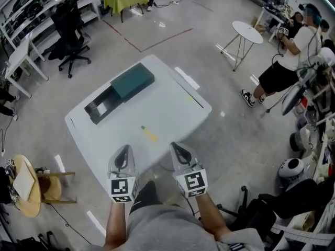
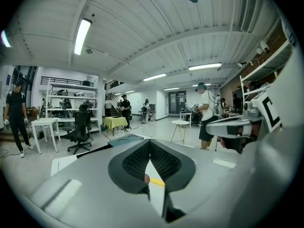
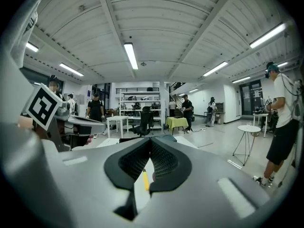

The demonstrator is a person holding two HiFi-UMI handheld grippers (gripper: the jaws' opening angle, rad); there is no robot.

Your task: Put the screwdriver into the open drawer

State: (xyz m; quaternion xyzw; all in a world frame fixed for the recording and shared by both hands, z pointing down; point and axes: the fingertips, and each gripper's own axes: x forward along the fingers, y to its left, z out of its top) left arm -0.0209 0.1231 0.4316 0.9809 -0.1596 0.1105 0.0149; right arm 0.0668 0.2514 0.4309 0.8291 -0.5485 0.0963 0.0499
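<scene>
A yellow-handled screwdriver point(image 1: 149, 134) lies on the white table point(image 1: 178, 114), near its front edge. Behind it at the left stands a dark teal drawer box point(image 1: 132, 81) with its black drawer point(image 1: 102, 109) pulled open toward the table's left corner. My left gripper point(image 1: 124, 149) and right gripper point(image 1: 175, 146) hover side by side over the near edge, both shut and holding nothing, with the screwdriver just ahead between them. The screwdriver point(image 2: 156, 181) shows below the left gripper point(image 2: 149, 145) in its own view. Likewise the screwdriver point(image 3: 145, 179) shows below the right gripper point(image 3: 151, 142).
A flat white strip point(image 1: 187, 78) lies at the table's far right edge. Around the table stand a round white side table point(image 1: 247, 32), a black office chair point(image 1: 70, 30), a wooden stool point(image 1: 29, 184) and a person point(image 1: 288, 56) at the right.
</scene>
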